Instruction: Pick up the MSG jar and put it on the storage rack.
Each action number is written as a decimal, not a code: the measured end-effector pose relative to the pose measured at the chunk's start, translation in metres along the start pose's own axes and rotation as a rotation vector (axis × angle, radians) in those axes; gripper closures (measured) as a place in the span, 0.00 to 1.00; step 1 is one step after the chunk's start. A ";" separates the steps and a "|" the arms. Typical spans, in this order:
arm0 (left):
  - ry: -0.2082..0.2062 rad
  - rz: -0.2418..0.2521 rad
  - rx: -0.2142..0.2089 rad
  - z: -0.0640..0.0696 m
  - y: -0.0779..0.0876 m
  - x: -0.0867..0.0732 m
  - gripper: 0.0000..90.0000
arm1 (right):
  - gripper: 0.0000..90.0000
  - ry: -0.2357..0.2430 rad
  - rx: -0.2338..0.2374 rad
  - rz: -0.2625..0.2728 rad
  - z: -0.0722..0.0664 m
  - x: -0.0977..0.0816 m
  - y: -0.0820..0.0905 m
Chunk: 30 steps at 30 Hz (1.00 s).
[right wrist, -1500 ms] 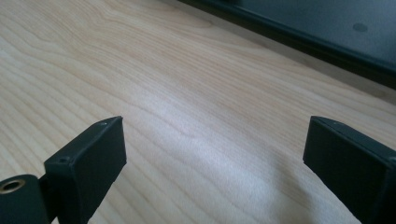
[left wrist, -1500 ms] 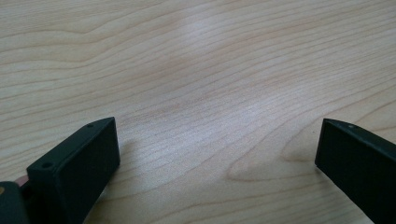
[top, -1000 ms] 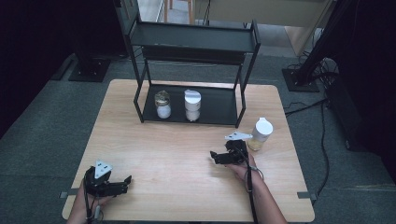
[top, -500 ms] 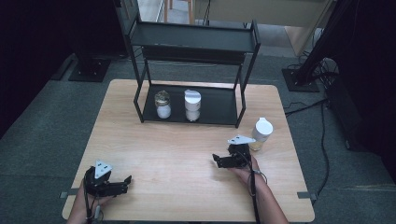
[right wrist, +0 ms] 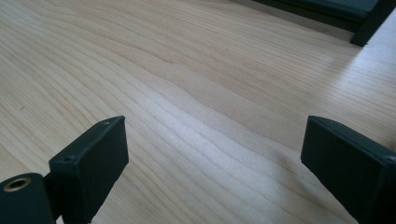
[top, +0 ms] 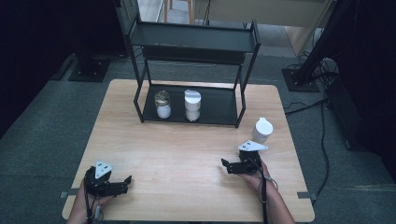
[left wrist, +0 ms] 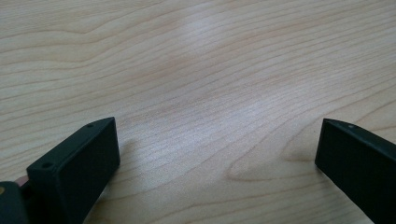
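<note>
- Nearest, at the table's front left corner, the left gripper point(top: 122, 181) sits low over the wood in the person's left hand point(top: 86, 205), its jaws pointing toward the table's right side; in the left gripper view point(left wrist: 217, 154) they stand spread wide with only bare wood grain between them, pinching nothing.
- Slightly farther in and on the right, the right gripper point(top: 226, 164) is held in the person's right hand point(top: 256, 176), jaws pointing toward the table's left; in the right gripper view point(right wrist: 212, 154) they are also spread wide and hold nothing, with a dark foot of the rack at that view's top edge.
- Just behind the right gripper, near the table's right edge, a white bottle point(top: 261, 130) stands upright, long axis vertical, its rounded cap up; it looks apart from the gripper, though the grey plate on the gripper overlaps its base in the high view.
- The table point(top: 187, 149) is light wood with rounded corners, bare across its middle.
- Farther back, a black two-tier metal rack point(top: 196, 42) stands at the table's rear centre.
- On its lower shelf two jars stand upright side by side: a gold-lidded jar point(top: 162, 103) on the left and a white-lidded jar point(top: 192, 105) just right of it, near but not touching.
- Beyond the table lies grey carpet, with dark stand bases and loose cables point(top: 322, 116) on the right, and a paler floor past the rack.
</note>
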State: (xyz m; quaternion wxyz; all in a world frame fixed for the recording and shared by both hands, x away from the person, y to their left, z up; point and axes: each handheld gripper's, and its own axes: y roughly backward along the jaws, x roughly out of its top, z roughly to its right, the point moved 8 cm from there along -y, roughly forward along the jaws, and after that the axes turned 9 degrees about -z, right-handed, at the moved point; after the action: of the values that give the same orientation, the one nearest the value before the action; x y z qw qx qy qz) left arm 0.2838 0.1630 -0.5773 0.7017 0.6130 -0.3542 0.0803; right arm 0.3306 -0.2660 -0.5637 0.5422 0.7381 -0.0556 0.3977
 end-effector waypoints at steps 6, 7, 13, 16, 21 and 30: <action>0.001 0.000 0.002 0.000 0.000 0.000 0.00 | 0.08 -0.002 -0.012 0.007 0.004 -0.008 0.008; 0.001 0.000 0.002 0.000 0.000 0.000 0.00 | 0.08 -0.003 -0.012 0.010 0.005 -0.009 0.009; -0.002 -0.002 0.004 0.000 0.000 0.000 0.00 | 0.08 -0.019 -0.020 0.023 0.010 -0.018 0.019; -0.002 -0.002 0.007 0.000 0.000 0.000 0.00 | 0.08 -0.026 -0.025 0.028 0.013 -0.022 0.023; -0.002 -0.003 0.009 0.000 0.000 0.000 0.00 | 0.08 -0.032 -0.039 0.030 0.017 -0.029 0.030; 0.002 -0.002 0.012 -0.001 0.000 0.000 0.00 | 0.08 -0.048 -0.067 0.024 0.028 -0.043 0.042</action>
State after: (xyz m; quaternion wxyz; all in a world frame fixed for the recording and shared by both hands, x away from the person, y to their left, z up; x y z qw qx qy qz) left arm 0.2842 0.1634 -0.5776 0.6984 0.6175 -0.3524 0.0825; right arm 0.2943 -0.3217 -0.5622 0.5602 0.7283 -0.0907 0.3842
